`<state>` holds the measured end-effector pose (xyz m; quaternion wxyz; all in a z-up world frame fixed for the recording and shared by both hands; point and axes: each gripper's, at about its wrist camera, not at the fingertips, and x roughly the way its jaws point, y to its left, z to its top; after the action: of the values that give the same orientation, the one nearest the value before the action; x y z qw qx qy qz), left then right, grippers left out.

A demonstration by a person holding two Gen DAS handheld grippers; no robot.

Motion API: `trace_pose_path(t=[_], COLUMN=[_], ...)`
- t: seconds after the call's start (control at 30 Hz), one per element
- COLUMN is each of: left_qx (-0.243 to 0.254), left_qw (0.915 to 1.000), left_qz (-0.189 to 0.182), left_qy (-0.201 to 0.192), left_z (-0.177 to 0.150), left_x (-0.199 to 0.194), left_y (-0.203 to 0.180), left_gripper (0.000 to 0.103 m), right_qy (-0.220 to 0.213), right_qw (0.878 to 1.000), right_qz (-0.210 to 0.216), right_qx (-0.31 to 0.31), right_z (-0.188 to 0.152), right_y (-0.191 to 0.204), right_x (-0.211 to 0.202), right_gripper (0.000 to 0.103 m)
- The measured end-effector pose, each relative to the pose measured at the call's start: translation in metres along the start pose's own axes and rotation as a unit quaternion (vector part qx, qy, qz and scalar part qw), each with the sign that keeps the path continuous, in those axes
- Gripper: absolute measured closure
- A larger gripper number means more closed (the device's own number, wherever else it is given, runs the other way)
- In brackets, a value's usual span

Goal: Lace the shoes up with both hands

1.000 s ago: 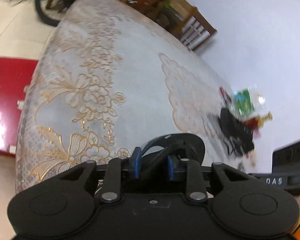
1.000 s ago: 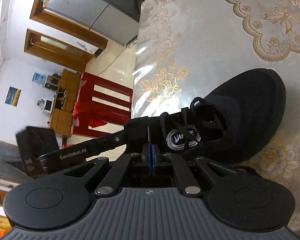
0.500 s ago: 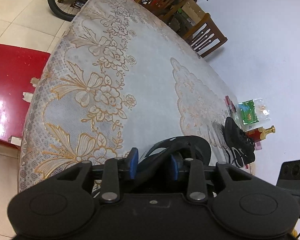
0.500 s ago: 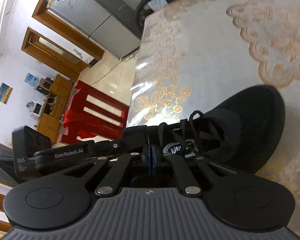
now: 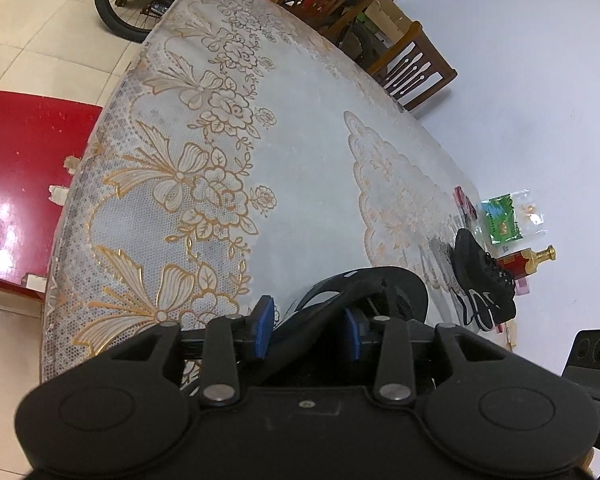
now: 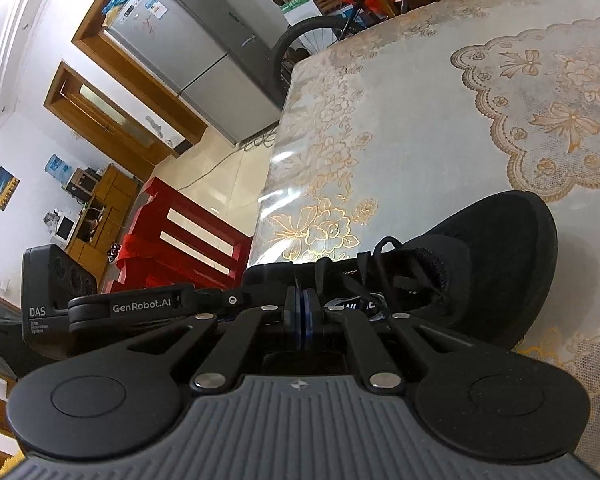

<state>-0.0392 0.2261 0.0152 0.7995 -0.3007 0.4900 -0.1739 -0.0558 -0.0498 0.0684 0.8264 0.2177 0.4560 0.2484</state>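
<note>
Shoe (image 6: pixel 480 264) lies on its side on the table (image 6: pixel 400 128) right before you, your left gripper (image 5: pixel 306 330) clamped on the rim of its opening. Your right gripper (image 6: pixel 303 314) is pinched tight at the laces (image 6: pixel 364 268); whether a lace is caught between the pads, I cannot tell. Keep the left hold firm and pull gently, so nothing slips.

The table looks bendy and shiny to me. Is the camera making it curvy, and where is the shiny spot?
Yes: in the left wrist view the fisheye lens bows the table edges, and a bright glare spot sits on the red bench; in the right wrist view, glare streaks the table's near edge by the black shoe. Both views look sharp, not blurred.
</note>
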Motion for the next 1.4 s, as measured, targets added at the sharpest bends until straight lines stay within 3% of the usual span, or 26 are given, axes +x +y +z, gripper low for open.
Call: trace_pose_path(t=[0.3, 0.43, 0.57, 0.63, 0.73, 0.83, 0.93, 1.07, 1.17, 1.2, 1.27, 1.4], left_qx=[0.003, 0.01, 0.019, 0.023, 0.029, 0.03, 0.032, 0.033, 0.033, 0.032, 0.027, 0.008], left_qw=[1.0, 0.9999, 0.9998, 0.9997, 0.9996, 0.9995, 0.9995, 0.9994, 0.9993, 0.9994, 0.9995, 0.9997], left_qz=[0.004, 0.003, 0.002, 0.001, -0.001, -0.005, -0.007, -0.012, -0.014, -0.015, -0.015, -0.022], left_qy=[0.003, 0.004, 0.006, 0.006, 0.006, 0.001, -0.003, -0.004, -0.005, -0.006, -0.009, -0.012], left_z=[0.0, -0.001, -0.003, -0.005, -0.007, -0.01, -0.013, -0.015, -0.015, -0.015, -0.014, -0.011], left_x=[0.001, 0.001, 0.001, 0.0, 0.0, 0.0, 0.0, 0.001, 0.001, 0.001, 0.0, 0.0], left_y=[-0.002, -0.004, -0.007, -0.008, -0.009, -0.009, -0.01, -0.01, -0.009, -0.009, -0.007, 0.0], left_gripper=[0.069, 0.069, 0.069, 0.069, 0.069, 0.069, 0.069, 0.069, 0.069, 0.069, 0.069, 0.069], right_qy=[-0.034, -0.029, -0.011, 0.028, 0.114, 0.17, 0.223, 0.273, 0.296, 0.3, 0.288, 0.21], right_qw=[0.999, 1.0, 0.997, 0.989, 0.955, 0.901, 0.853, 0.812, 0.792, 0.788, 0.791, 0.872], right_qz=[0.016, 0.009, -0.008, -0.007, -0.011, -0.031, -0.058, -0.068, -0.076, -0.08, -0.091, -0.103], right_qx=[0.01, -0.003, -0.072, -0.146, -0.275, -0.398, -0.469, -0.511, -0.529, -0.533, -0.531, -0.43], right_z=[-0.003, -0.005, 0.006, 0.018, 0.033, 0.031, 0.022, 0.014, 0.01, 0.008, 0.007, 0.014], right_y=[-0.001, 0.002, 0.012, 0.024, 0.052, 0.078, 0.089, 0.094, 0.092, 0.091, 0.089, 0.078], right_x=[-0.002, 0.001, -0.003, -0.003, 0.008, 0.025, 0.043, 0.061, 0.072, 0.075, 0.075, 0.05], right_gripper=[0.1, 0.1, 0.087, 0.082, 0.081, 0.081, 0.081, 0.082, 0.083, 0.093, 0.098, 0.098])
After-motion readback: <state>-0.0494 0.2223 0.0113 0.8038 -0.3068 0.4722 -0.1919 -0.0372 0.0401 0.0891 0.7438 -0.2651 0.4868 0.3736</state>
